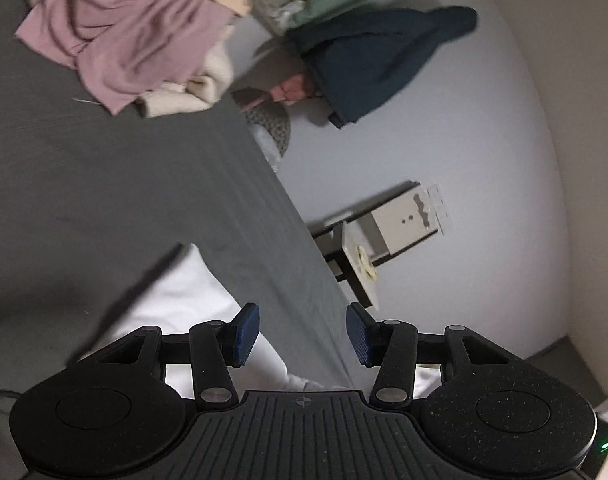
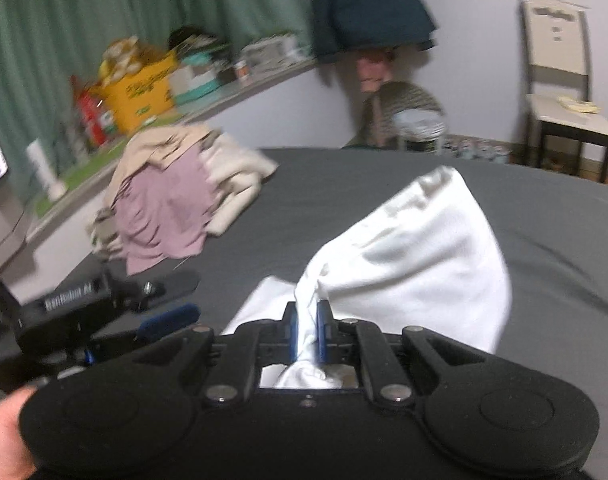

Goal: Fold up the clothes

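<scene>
The right tool [image 2: 305,330] is pinching a bunched edge of the white garment [image 2: 415,256], lifting it off the grey bed [image 2: 343,184]. The left tool [image 1: 302,336] is hovering wide, holding nothing; it should take the opposite edge, keeping tension even.

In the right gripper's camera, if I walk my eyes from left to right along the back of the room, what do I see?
Yellow box on the shelf → pile of pink and cream clothes on the bed → dark blue jacket hanging on the wall → woven basket → chair.
</scene>
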